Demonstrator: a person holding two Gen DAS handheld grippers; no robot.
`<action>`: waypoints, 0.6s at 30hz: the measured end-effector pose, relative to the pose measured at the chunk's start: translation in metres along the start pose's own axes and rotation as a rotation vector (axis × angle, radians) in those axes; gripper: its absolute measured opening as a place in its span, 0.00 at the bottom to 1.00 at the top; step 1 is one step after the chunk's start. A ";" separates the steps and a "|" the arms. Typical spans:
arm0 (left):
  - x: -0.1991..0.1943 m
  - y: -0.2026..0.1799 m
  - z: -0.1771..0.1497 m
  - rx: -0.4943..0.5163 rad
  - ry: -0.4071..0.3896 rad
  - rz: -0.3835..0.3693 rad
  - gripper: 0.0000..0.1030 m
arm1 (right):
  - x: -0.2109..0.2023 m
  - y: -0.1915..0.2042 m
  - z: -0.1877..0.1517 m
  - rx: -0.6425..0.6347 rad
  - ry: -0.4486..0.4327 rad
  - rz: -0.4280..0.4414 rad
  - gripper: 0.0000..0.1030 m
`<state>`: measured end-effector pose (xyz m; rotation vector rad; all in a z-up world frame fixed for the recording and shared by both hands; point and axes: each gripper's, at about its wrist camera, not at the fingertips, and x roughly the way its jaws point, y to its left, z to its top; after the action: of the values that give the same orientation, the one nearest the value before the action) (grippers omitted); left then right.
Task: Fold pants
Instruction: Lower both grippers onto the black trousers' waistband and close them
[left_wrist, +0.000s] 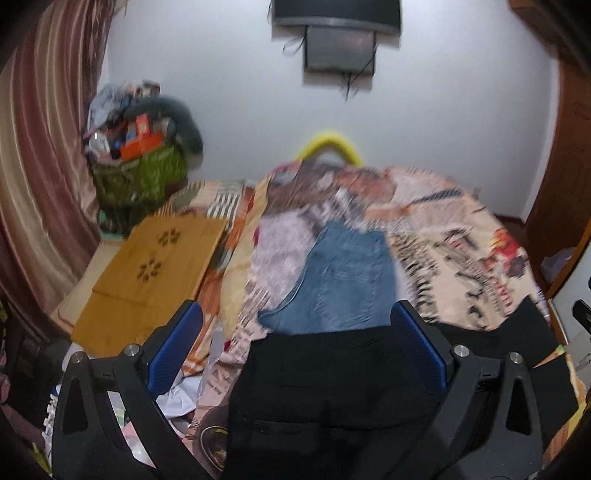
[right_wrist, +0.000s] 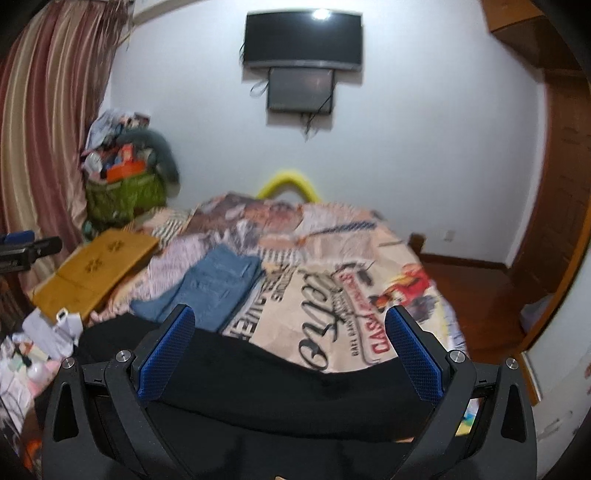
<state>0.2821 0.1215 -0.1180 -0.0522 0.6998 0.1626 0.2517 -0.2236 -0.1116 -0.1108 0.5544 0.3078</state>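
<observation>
Hovering over the near edge of the bed, both grippers sit wide open with nothing between their blue pads. The left gripper (left_wrist: 295, 354) has its fingers spread on either side of the black pants (left_wrist: 325, 387), and the right gripper (right_wrist: 290, 354) is spread the same way over the same dark cloth (right_wrist: 280, 384), a bit further along it. No pinch yet on either side, by the look of it.

Best play here, I'd say: bring each pair of pads down onto an outer edge of the fabric, catch both layers at once, and close firmly before lifting, so the fold carries over evenly. Matching the two grips at the same height should keep the crease straight. Dark, limp cloth like this will likely sag in the middle, so a slow lift looks wise.

The pants themselves lie at the near end of the printed bedspread (right_wrist: 369, 295), a plain black mass with a gently curved upper edge in the right wrist view. They look soft, matte, fairly flat, though seams and legs are hard to make out in the blur. Just beyond them rest folded blue jeans (left_wrist: 343, 280), touching or nearly touching the black edge in the left wrist view.
</observation>
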 end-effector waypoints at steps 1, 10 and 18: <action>0.014 0.005 0.000 -0.004 0.031 0.005 1.00 | 0.011 -0.003 -0.002 -0.001 0.029 0.012 0.99; 0.123 0.037 -0.024 -0.064 0.264 0.019 0.97 | 0.095 -0.016 -0.019 -0.076 0.253 0.074 0.99; 0.201 0.052 -0.049 -0.071 0.437 0.058 0.86 | 0.151 -0.025 -0.029 -0.072 0.404 0.190 0.98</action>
<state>0.3942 0.1939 -0.2846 -0.1385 1.1320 0.2348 0.3666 -0.2141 -0.2163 -0.1927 0.9581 0.4951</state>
